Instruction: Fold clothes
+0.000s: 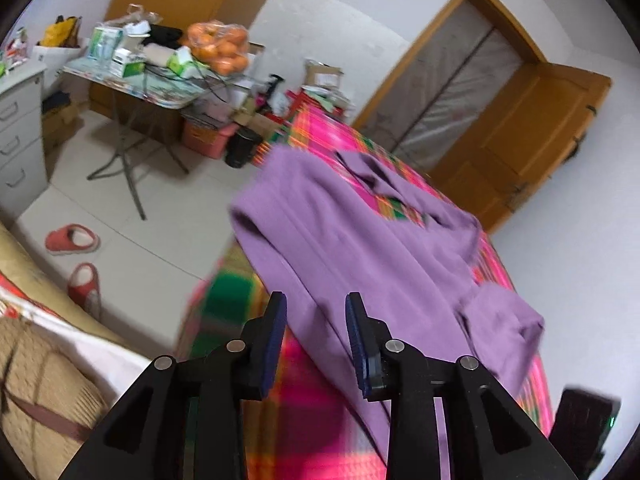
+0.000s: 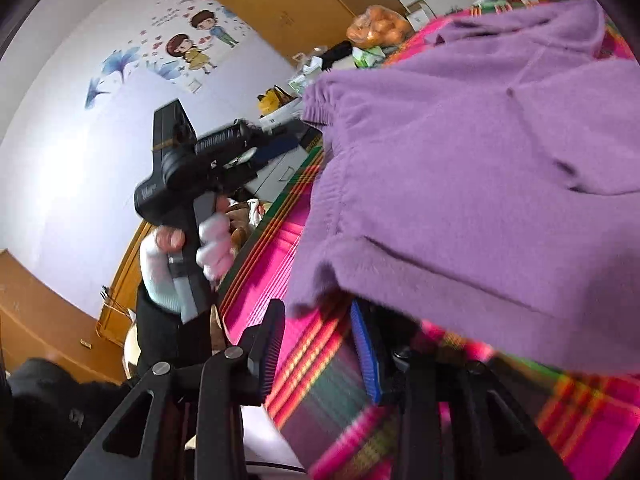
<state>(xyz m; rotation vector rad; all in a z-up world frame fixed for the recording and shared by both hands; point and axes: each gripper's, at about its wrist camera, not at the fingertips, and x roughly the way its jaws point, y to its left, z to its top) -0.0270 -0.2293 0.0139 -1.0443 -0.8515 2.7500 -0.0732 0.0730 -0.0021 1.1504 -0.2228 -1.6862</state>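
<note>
1. Lying mid-frame on the pink plaid bed (image 1: 320, 400), the purple garment (image 1: 360, 248) is looking partly folded.
2. L gripper (image 1: 316, 304) is hovering wide, empty.
3. R gripper (image 2: 318, 312) is gaping wide under the hem, lower centre; better pinching both layers w/o bunching.

Purple garment (image 1: 352, 240) atop pink plaid bed (image 1: 320, 392)

Left wrist view sits high above the bed's near edge, looking along the purple garment (image 1: 360, 240) toward the door — wide and far. Right wrist view is low and tilted, tight against that garment's hem (image 2: 460, 184). Both catch the checked bedcover (image 1: 320, 408).
</note>
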